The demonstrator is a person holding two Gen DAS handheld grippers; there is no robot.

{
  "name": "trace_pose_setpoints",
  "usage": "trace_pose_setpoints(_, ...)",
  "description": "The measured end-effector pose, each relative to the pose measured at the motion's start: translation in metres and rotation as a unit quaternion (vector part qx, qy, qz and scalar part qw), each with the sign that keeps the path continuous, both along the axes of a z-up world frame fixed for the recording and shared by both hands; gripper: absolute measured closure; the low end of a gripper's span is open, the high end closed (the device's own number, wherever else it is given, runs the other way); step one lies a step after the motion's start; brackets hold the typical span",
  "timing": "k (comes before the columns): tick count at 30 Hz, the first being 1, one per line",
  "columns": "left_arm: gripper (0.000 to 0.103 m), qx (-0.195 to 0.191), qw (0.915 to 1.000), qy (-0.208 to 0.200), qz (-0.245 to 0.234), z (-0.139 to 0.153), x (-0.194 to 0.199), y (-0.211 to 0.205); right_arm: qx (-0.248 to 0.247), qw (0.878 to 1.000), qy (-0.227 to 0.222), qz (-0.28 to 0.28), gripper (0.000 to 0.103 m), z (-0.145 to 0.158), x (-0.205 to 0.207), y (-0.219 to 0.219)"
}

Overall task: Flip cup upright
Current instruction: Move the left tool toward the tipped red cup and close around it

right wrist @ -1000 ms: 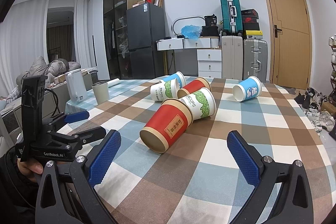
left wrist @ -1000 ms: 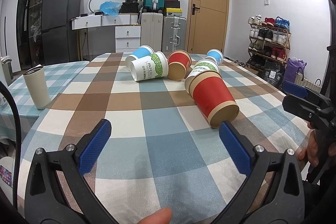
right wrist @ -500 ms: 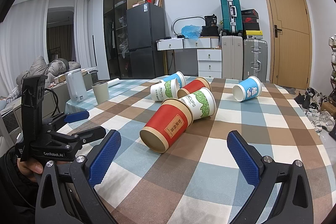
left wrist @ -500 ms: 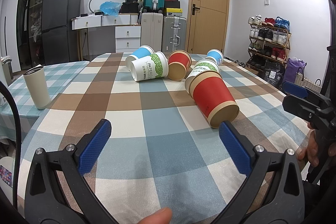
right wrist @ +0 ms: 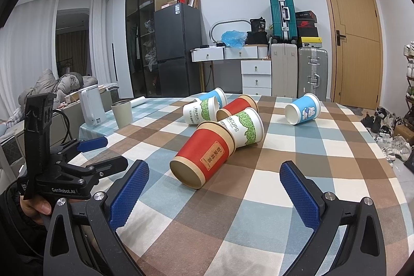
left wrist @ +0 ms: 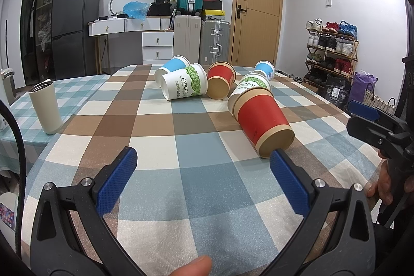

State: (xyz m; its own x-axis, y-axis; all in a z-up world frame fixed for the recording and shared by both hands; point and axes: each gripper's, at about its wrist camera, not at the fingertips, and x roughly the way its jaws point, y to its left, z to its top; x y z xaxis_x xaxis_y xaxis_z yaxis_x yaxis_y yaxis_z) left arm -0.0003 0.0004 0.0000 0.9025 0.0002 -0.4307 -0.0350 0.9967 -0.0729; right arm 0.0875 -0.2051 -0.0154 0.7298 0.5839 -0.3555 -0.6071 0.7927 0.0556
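Observation:
Several paper cups lie on their sides on the checked tablecloth [left wrist: 196,172]. The nearest is a red cup [left wrist: 261,120], also in the right wrist view [right wrist: 204,154], its base end toward me. Behind it lie two white-and-green cups [left wrist: 185,88] [right wrist: 244,127], another red cup [left wrist: 220,80] and two blue cups [left wrist: 172,66] [right wrist: 302,109]. My left gripper [left wrist: 203,159] is open and empty, its right fingertip close to the red cup's base. My right gripper [right wrist: 214,172] is open and empty, just short of that cup.
A beige tumbler [left wrist: 45,107] stands upright at the table's left edge, with a white kettle [right wrist: 91,105] beyond it. The table's near edge runs under both grippers. Suitcases, drawers, a fridge and a shoe rack [left wrist: 331,48] stand around the room.

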Motion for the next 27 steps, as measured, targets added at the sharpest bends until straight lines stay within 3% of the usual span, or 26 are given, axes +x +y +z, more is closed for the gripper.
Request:
trace_pose_setpoints(17,0.001,-0.005,1.0,0.002,-0.008,0.012,0.001,-0.01,-0.001,0.999,-0.012,-0.039,0.0,0.009,0.008,-0.008)
trace_pose_setpoints(27,0.001,-0.008,0.9995,0.021,-0.024,0.022,0.02,-0.032,-0.024,0.998,0.022,-0.045,0.0,0.008,0.021,-0.016)
